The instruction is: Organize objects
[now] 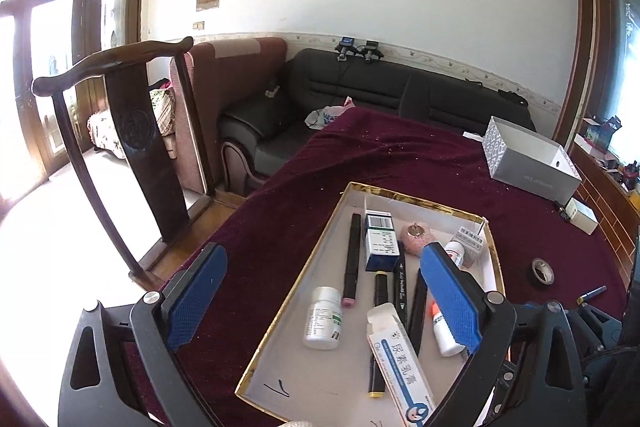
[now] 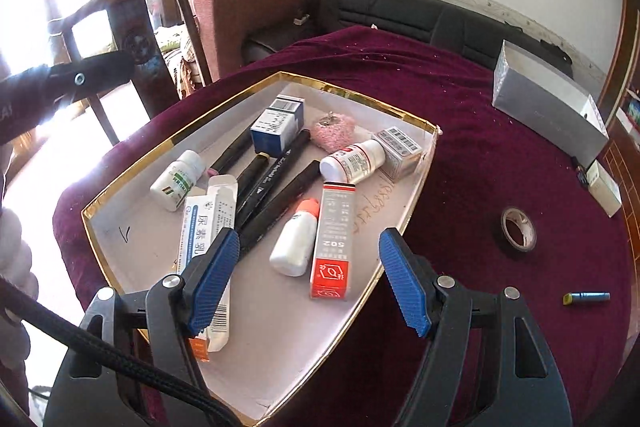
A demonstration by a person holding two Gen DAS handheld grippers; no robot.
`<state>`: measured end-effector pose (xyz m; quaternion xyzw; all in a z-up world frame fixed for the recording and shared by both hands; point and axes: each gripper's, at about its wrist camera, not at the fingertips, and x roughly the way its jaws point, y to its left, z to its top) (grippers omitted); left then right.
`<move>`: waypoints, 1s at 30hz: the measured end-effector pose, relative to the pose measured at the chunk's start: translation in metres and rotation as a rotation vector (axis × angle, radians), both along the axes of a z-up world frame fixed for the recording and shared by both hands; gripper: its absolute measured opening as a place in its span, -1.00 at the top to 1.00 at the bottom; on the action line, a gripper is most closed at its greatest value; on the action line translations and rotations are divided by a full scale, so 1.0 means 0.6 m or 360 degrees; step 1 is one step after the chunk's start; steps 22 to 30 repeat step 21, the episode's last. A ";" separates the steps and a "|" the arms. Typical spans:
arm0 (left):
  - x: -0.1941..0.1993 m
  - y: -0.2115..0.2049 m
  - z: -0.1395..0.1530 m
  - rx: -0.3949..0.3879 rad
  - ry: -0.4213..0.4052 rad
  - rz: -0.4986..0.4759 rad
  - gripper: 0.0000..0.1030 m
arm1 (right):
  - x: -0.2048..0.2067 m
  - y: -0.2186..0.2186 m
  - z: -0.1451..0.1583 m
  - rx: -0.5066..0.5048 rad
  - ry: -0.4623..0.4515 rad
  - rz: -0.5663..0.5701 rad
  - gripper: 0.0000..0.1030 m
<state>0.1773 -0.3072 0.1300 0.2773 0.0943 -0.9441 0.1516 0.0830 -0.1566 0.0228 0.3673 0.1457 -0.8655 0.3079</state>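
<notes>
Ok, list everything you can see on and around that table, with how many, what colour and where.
tray: 1, white with gold rim, on the cloth
tablecloth: 1, dark red, over the table
pill bottles: 2, white, in the tray, lying down
glue bottle: 1, white with orange cap, in the tray
502 box: 1, grey and red, beside the glue bottle
ointment box: 1, white and blue, tray's near left
blue box: 1, blue and white, tray's far side
markers: 4, black, mid tray
pink ornament: 1, far tray
tape roll: 1, black, on cloth right of the tray
grey box: 1, far right
small blue tube: 1, near right
sofa: 1, black, behind
chair: 1, dark wood, left
left gripper: open, empty
right gripper: open, empty
</notes>
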 end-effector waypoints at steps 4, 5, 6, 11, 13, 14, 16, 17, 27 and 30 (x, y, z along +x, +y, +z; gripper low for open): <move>-0.002 -0.003 -0.005 -0.0011 -0.0017 0.0012 -0.85 | 0.002 -0.009 -0.001 0.0015 -0.0002 0.0020 -0.42; -0.003 -0.005 -0.006 -0.0007 -0.0020 0.0013 -0.85 | 0.002 -0.012 -0.001 0.0022 -0.0002 0.0024 -0.42; -0.004 -0.006 -0.008 -0.0004 -0.0026 0.0018 -0.85 | 0.002 -0.015 -0.001 0.0027 -0.0001 0.0030 -0.42; -0.006 -0.015 -0.020 -0.0005 -0.0071 0.0079 -0.85 | 0.005 -0.028 0.003 0.0038 0.0009 0.0065 -0.42; -0.006 -0.021 -0.024 0.0013 -0.0084 0.0104 -0.85 | 0.007 -0.032 0.005 0.0040 0.0015 0.0076 -0.44; -0.006 -0.024 -0.025 0.0024 -0.0089 0.0116 -0.85 | 0.008 -0.034 0.006 0.0039 0.0015 0.0082 -0.44; -0.005 -0.029 -0.027 0.0025 -0.0098 0.0141 -0.85 | 0.010 -0.037 0.006 0.0039 0.0016 0.0089 -0.45; -0.004 -0.030 -0.027 0.0029 -0.0101 0.0144 -0.85 | 0.011 -0.039 0.005 0.0042 0.0015 0.0095 -0.45; -0.002 -0.028 -0.027 0.0014 -0.0105 0.0153 -0.85 | 0.011 -0.042 0.001 0.0045 0.0001 0.0102 -0.45; -0.002 -0.028 -0.027 0.0014 -0.0105 0.0153 -0.85 | 0.011 -0.042 0.001 0.0045 0.0001 0.0102 -0.45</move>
